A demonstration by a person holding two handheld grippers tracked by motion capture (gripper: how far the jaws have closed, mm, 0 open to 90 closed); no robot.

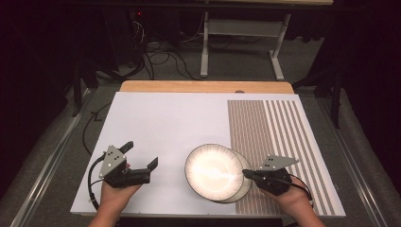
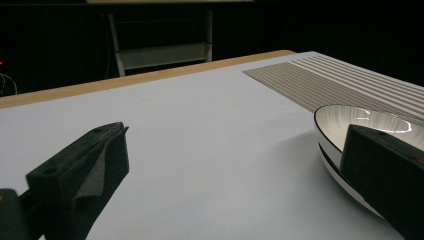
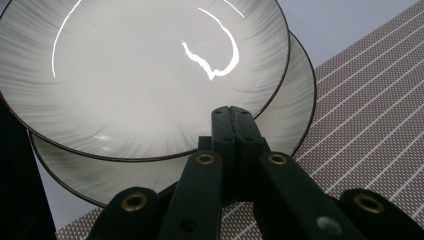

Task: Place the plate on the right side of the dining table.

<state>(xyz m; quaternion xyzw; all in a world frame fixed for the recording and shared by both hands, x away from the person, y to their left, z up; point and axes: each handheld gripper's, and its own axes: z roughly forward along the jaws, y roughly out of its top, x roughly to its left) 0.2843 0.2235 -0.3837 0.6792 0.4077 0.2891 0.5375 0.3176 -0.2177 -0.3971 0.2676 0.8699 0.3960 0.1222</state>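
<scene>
Two round glossy plates, stacked on woven striped mat.

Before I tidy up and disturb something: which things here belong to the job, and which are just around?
In the job:
top plate
lower plate
right claw, shut
left claw, open

Just around:
striped mat
white sheet

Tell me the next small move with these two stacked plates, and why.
Probably lift the top plate slightly with the right gripper. Its jaws look shut at that plate's rim, which sits offset on the lower plate, while the left gripper rests open and apart on the white mat.
</scene>
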